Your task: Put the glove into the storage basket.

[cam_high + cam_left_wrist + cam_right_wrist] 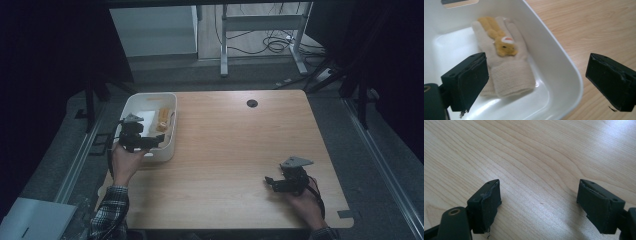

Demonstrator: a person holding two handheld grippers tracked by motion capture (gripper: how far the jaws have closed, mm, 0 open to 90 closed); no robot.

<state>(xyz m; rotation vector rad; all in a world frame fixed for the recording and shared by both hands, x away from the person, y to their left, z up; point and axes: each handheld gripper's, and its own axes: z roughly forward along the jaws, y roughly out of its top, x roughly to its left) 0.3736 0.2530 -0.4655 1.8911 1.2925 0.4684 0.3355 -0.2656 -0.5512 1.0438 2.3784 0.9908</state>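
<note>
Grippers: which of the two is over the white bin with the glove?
The left gripper, jaws open above the white bin holding the glove; the right gripper hangs over bare table.

Wooden table (235, 150) with round grommet hole (252, 103); grey metal frame (260, 30) behind

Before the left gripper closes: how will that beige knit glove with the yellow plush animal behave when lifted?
The beige knit glove probably flops and drapes; it lies limp in the white plastic bin. It likely weighs little, being thin knit. The left gripper is open; the fabric should not slip much between the jaws.
</note>
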